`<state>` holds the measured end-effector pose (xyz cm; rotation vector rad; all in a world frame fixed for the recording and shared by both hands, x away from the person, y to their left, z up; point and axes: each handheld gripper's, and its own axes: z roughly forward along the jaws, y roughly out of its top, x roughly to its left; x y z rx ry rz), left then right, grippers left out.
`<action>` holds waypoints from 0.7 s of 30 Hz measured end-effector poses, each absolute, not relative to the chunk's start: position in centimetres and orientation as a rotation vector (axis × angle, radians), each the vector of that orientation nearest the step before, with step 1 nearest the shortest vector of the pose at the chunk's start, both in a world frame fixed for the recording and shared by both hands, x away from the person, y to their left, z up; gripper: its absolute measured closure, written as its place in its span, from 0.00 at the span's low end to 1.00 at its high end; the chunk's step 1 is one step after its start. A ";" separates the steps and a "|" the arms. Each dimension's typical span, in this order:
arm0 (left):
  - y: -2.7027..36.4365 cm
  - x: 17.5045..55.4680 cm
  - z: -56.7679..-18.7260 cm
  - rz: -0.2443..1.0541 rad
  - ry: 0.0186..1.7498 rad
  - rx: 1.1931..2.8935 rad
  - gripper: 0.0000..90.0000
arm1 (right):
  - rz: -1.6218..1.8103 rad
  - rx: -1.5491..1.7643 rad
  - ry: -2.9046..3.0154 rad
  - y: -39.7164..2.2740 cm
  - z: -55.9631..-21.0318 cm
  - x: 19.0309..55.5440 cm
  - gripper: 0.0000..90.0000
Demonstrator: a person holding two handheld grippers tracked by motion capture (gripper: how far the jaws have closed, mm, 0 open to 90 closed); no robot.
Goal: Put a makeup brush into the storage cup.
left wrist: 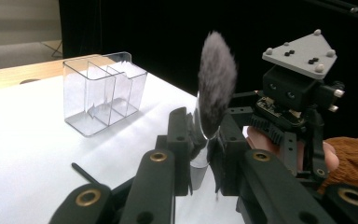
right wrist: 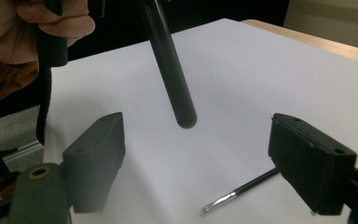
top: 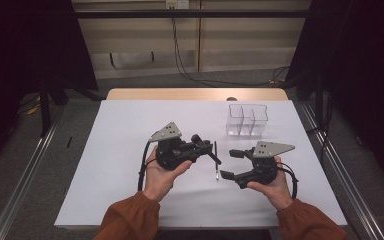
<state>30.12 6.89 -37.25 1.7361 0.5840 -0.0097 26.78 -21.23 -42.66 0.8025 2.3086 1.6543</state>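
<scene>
my left gripper [left wrist: 204, 154] is clamped on the brush [left wrist: 214, 88] at its shiny ferrule, bristles up, black handle hanging down above the white table [top: 125, 150]. my right gripper [right wrist: 214, 158] has its jaws spread wide with nothing between the pads; the handle's end hangs in the air beyond them. i judge the brush light and stiff along handle and ferrule, but the ferrule looks slick and the grey tuft is soft and easily crushed, so the best hold is on the ferrule or handle, never the bristles. a thin second brush [right wrist: 240, 190] lies on the table, and the clear organizer [top: 247, 120] stands apart. i can read no brand, label or writing.
</scene>
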 end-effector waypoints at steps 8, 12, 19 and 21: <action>7.6 30.4 -36.3 -0.002 0.569 1.779 0.88 | 1.674 0.808 2.313 -21.3 -42.7 26.8 0.14; 7.6 30.5 -36.2 -0.004 0.562 1.809 0.88 | 1.685 0.809 2.318 -21.3 -42.7 26.9 0.11; 7.5 30.7 -35.9 -0.005 0.553 1.859 0.88 | 1.712 0.785 2.335 -21.3 -42.7 26.9 0.03; 7.5 30.6 -35.9 0.013 0.561 1.865 0.88 | 1.727 0.774 2.340 -21.3 -42.7 26.8 0.02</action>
